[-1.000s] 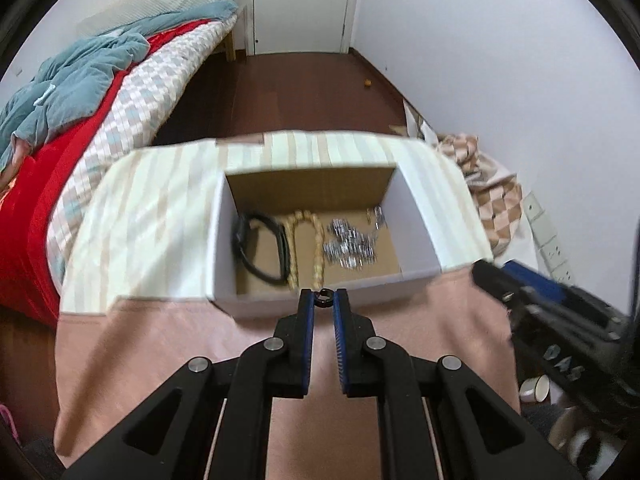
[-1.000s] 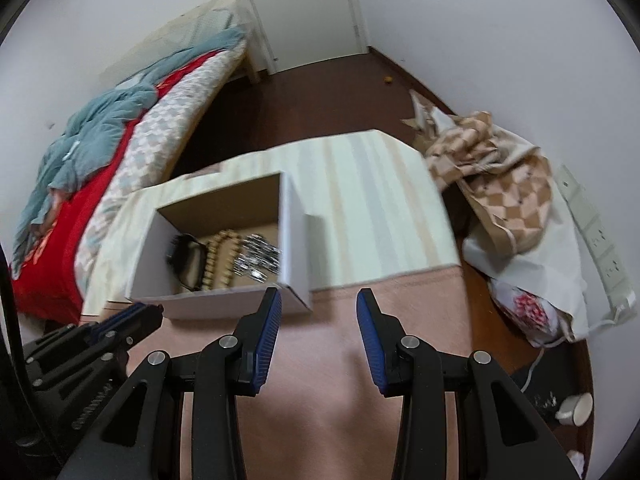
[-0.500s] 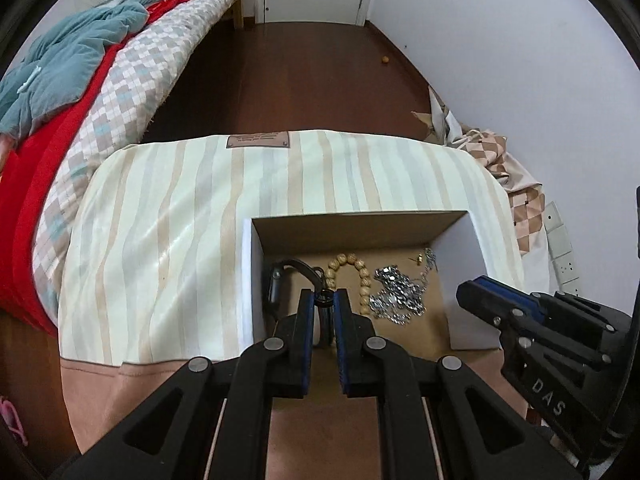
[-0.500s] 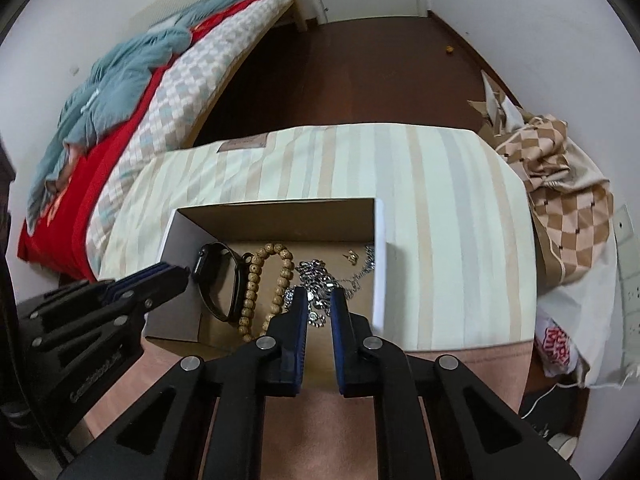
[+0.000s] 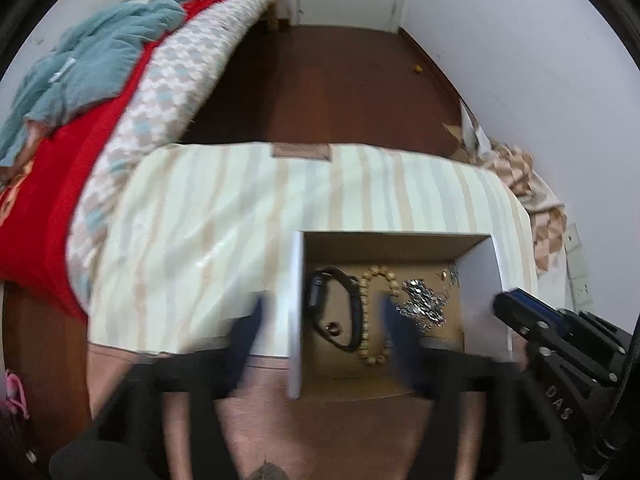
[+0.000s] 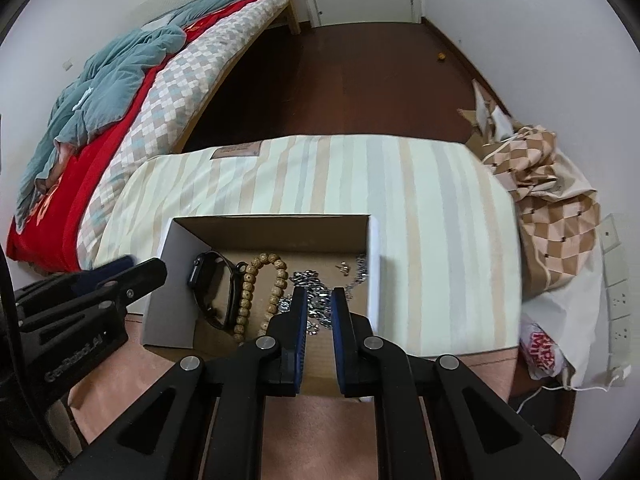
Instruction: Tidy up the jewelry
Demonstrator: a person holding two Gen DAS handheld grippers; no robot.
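The left gripper (image 5: 320, 320) hangs over the near left part of an open cardboard box (image 5: 295, 312), its jaws blurred and spread wide; they have just been opening, and nothing is pinched between them. Directly below that gap, on the box floor, lies a small dark ring (image 5: 333, 328) inside the loop of a black watch band (image 5: 328, 308). Just right of the left gripper's right finger runs a wooden bead bracelet (image 5: 376, 316), and further right a heap of silver chain (image 5: 424, 304). The right gripper (image 6: 320, 308) points down into the same box from the near side, its blue-padded jaws drawn close with only a narrow slit left. The silver chain lies right at and beyond its fingertips (image 6: 301, 300); whether any link is actually caught between the pads cannot be told. To the left of the right gripper lie the bead bracelet and, beyond it, the watch band. A tiny gold stud (image 6: 343, 267) sits ahead of the right gripper on the box floor. The box rests on a striped cushion (image 6: 420, 208), which stretches away ahead of both grippers; a bed (image 6: 160, 92) lies far ahead to the left.
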